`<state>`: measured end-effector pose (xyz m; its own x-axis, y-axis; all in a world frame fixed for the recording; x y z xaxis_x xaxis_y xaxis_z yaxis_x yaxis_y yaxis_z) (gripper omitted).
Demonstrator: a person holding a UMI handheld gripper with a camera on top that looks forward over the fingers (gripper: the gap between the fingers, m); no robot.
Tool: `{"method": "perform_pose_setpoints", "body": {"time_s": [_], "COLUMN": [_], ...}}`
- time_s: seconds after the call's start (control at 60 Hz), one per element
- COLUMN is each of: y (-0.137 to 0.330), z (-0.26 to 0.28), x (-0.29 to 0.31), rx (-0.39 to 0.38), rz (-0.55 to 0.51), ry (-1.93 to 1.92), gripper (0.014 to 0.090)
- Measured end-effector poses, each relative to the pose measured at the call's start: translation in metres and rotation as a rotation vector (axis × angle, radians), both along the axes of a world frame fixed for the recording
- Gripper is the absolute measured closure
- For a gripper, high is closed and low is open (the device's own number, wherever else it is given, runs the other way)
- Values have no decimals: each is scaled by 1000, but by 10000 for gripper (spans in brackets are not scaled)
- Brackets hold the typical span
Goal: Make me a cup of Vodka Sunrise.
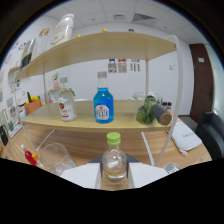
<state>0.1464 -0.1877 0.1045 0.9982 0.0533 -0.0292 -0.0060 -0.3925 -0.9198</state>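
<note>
Gripper point(114, 175): pinching a small clear bottle with green cap point(114, 159), held above the tabletop.
Glass: clear empty tumbler point(54, 155) beside it — nothing poured yet.
Left: all pouring, by my judgement.

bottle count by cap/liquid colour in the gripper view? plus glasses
Blue-liquid bottles: 1, on the lower shelf
Clear bottles with red label: 1, left of it
Green-capped bottles: 1, between the tool fingers
White bottles, top shelf: 1
Clear glasses: 1
Total: 5
</note>
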Motion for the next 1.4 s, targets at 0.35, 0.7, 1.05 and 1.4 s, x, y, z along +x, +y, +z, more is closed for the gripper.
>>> {"method": "perform_pose_setpoints", "body": {"time_s": [0.35,0.7,1.05,1.4], "y": [0,-10,-43,-118], "z": [-74,-86,-41,37], "x": [3,2,11,-40], "rx": [-137,-178,-172,-177], "rz": [-14,-27,-93,-104], "ry": [21,0,-24,-100], "gripper": [687,670,210,182]}}
